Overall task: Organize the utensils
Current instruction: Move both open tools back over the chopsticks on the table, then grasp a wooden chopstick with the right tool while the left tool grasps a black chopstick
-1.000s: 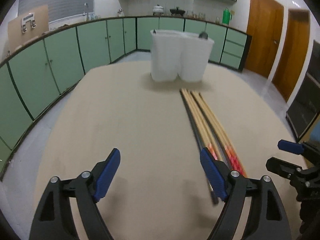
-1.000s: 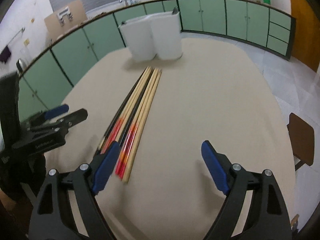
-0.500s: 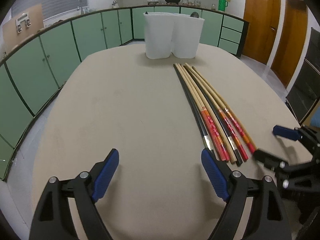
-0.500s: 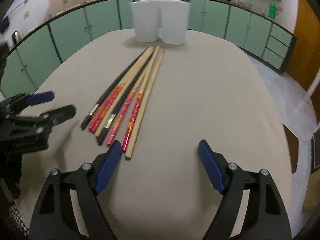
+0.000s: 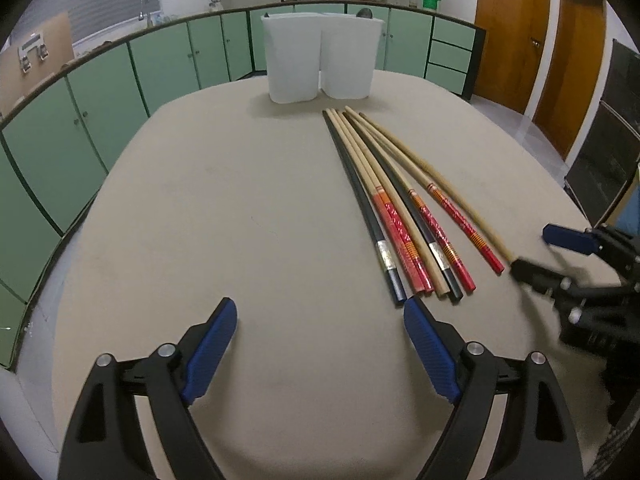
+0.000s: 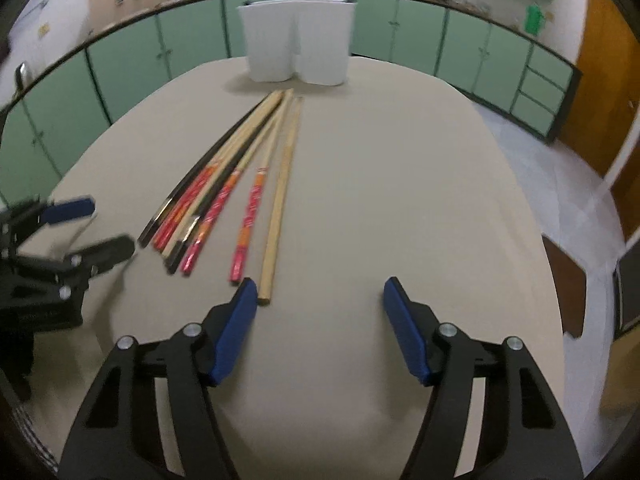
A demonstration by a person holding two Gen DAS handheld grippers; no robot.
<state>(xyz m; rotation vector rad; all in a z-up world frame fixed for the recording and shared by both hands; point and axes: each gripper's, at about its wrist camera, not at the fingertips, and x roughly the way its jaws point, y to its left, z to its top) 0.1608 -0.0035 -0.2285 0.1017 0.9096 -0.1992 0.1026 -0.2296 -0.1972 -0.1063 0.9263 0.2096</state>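
Note:
Several long chopsticks (image 5: 394, 200), some black, some bamboo with red ends, lie side by side on the beige table (image 5: 240, 220); they also show in the right wrist view (image 6: 236, 176). Two white holders (image 5: 320, 62) stand together at the table's far end, also in the right wrist view (image 6: 298, 46). My left gripper (image 5: 320, 344) is open and empty, just left of the chopsticks' near ends. My right gripper (image 6: 320, 328) is open and empty, just right of the near end of the plain bamboo stick (image 6: 276, 208). Each gripper shows in the other's view, right (image 5: 560, 260) and left (image 6: 80, 228).
Green cabinets (image 5: 120, 80) run along the far and left walls. Wooden doors (image 5: 516, 28) stand at the right. A brown chair seat (image 6: 564, 276) sits off the table's right edge. A dark cabinet (image 5: 608, 152) stands at the far right.
Both grippers have pulled back toward the near edge of the table and lifted. The chopsticks' near ends have come fully into view. Both grippers stay open.

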